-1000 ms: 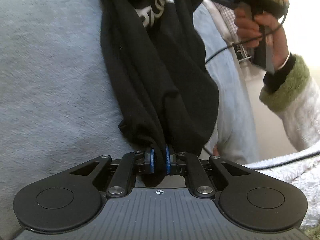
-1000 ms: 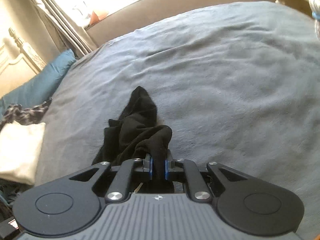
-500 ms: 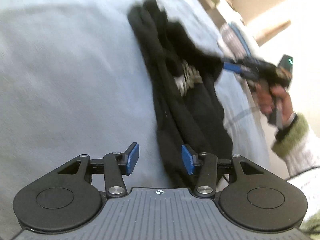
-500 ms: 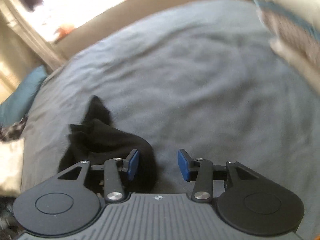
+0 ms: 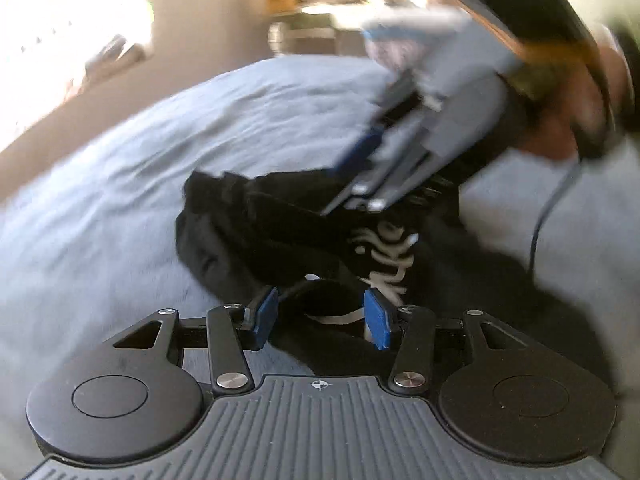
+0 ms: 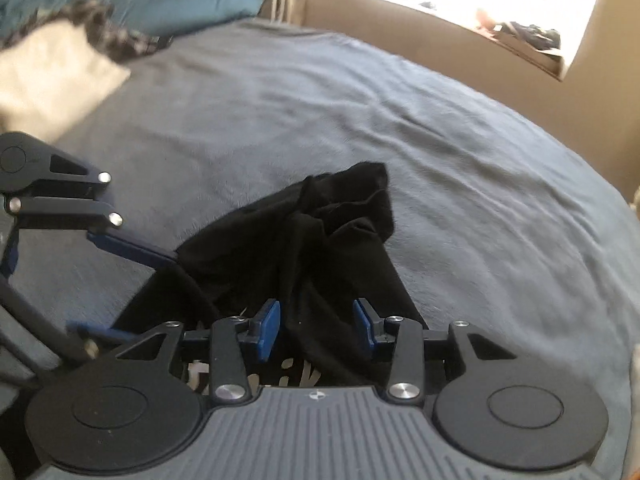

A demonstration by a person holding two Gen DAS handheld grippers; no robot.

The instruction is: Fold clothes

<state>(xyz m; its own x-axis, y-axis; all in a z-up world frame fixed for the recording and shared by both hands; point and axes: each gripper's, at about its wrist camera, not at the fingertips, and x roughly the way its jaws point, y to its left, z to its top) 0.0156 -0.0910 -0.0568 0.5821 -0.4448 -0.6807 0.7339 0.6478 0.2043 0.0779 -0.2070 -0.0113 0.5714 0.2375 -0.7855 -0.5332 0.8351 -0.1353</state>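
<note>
Left wrist view: the left gripper (image 5: 320,316) now has its jaws spread wide, where a second ago they pinched a fold of the black garment (image 5: 280,236); the cloth, then hanging between the two tools, lies bunched in the middle of the frame on the grey bed (image 5: 120,168), its white print showing at centre right. The right gripper (image 5: 360,176) comes in blurred from the upper right, just over the heap, held by a hand (image 5: 560,120). Right wrist view: its jaws are also apart, released from the cloth they clamped before, and the garment (image 6: 320,240) sits crumpled at lower centre. The left gripper (image 6: 132,256) reaches in from the left edge. With both grips let go, the garment looks dropped for spreading or regrasping; it is not folded. No containers show; a white cloth (image 6: 48,76) and teal pillow (image 6: 180,4) lie upper left.
</note>
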